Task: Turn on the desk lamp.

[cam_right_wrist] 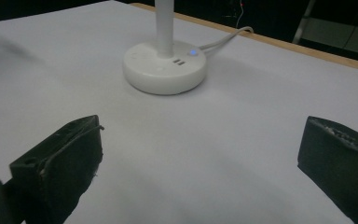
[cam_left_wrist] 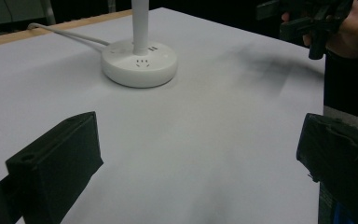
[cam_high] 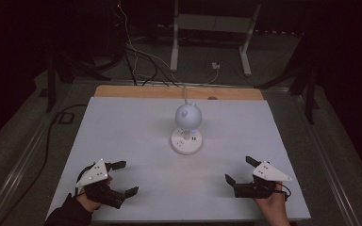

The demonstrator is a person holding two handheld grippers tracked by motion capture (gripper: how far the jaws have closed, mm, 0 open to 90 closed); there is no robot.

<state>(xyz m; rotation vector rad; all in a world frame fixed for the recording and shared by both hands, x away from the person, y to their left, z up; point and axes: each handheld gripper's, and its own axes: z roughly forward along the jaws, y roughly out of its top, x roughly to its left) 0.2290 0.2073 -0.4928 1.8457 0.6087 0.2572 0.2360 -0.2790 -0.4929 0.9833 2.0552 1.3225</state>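
Desk lamp (cam_high: 186,129): untouched mid-tabletop. My left gripper (cam_high: 121,178) and right gripper (cam_high: 238,170): jaws wide, empty; approach base squarely, slowly.

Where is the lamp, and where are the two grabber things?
lamp (cam_high: 186,141), high view, on its round white base.
left gripper (cam_high: 121,178), high view, between its open jaws.
right gripper (cam_high: 239,170), high view, between its open jaws.

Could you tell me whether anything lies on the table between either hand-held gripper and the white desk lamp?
Nothing visible does. Bare white table lies between the left hand-held gripper, the right hand-held gripper and the lamp; its cable trails off behind.
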